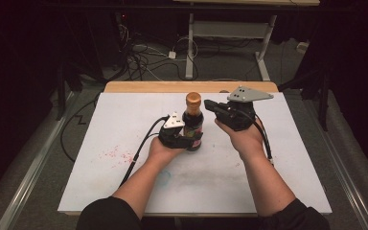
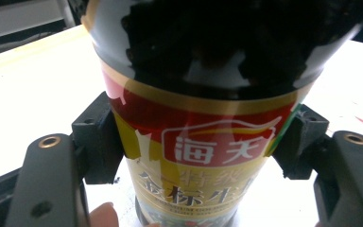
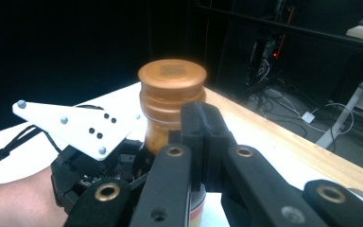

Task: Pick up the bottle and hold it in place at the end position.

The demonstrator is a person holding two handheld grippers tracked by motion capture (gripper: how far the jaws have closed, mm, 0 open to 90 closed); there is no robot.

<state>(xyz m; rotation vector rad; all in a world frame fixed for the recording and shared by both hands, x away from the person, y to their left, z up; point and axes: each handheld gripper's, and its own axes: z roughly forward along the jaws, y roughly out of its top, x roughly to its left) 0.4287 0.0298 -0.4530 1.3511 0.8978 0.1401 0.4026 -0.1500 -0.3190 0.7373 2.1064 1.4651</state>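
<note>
Upright near the middle of the white table (image 1: 124,124), the dark sauce bottle (image 1: 192,125) stands clamped at its label by the left gripper (image 1: 188,140). Beside its gold cap (image 3: 171,78), the right gripper (image 1: 210,106) has its jaws closed on nothing.

A white board (image 1: 124,129) covers the table, leaving a strip of bare wood (image 1: 143,86) along the far edge. A dark bottle (image 1: 192,125) with a gold cap stands upright on the board near its middle. Red specks (image 1: 116,154) and a faint bluish smear (image 1: 164,176) mark the board's left half.
</note>
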